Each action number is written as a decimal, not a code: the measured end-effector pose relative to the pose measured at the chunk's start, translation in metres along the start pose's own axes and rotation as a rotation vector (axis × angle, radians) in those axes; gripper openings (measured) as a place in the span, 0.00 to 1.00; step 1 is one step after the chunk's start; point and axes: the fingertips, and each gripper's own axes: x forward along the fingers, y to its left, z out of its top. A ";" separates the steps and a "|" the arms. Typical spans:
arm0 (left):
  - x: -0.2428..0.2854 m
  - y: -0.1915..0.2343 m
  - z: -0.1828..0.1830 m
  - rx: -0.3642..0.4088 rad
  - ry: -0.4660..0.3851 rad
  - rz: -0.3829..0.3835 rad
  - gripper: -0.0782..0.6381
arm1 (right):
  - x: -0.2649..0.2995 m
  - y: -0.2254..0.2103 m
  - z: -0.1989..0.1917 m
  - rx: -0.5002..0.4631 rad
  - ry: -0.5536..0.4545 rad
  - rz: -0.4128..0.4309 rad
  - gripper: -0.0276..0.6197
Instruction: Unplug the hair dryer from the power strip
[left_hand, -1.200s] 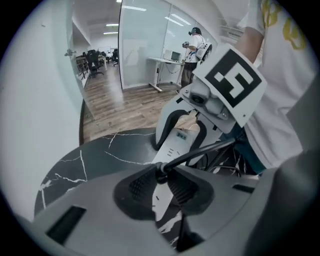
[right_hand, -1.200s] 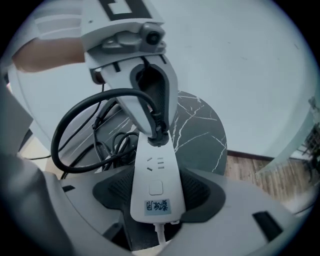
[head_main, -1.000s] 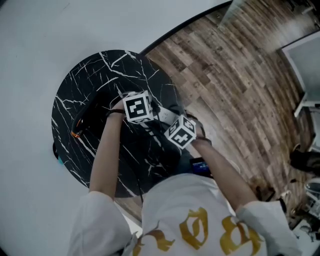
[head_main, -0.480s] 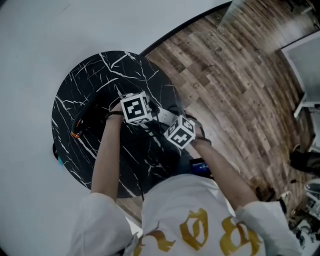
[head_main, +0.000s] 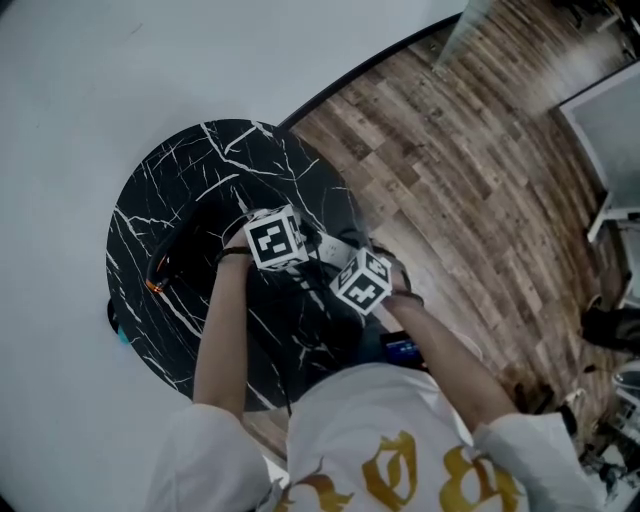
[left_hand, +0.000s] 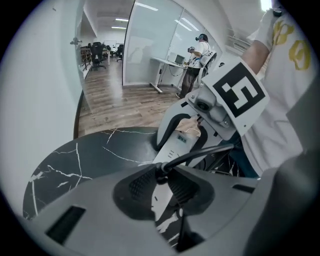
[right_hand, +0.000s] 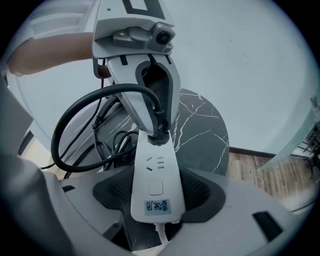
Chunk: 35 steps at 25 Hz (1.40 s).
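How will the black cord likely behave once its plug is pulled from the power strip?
Probably floppy: the black cord hangs in a loose loop off the plug, so it should sag and trail. It looks thick, so it may hold some curl. The power strip, clamped in the right tongs, should hardly shift.

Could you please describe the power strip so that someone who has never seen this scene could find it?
Find the round black table with white marble veins. At it, the right claw grips a long white plastic power strip. It is the only white bar among looped black cables, with a pale blue label and a black plug in its far socket.
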 end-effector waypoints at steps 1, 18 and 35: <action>-0.001 -0.001 0.003 0.007 -0.007 -0.005 0.20 | 0.000 -0.001 -0.001 0.006 0.006 0.001 0.46; 0.002 -0.006 0.000 0.044 0.000 0.097 0.20 | 0.000 0.000 0.000 0.024 0.011 -0.001 0.46; -0.001 -0.003 -0.002 -0.010 0.000 0.069 0.20 | -0.001 0.004 0.004 0.016 -0.002 0.024 0.47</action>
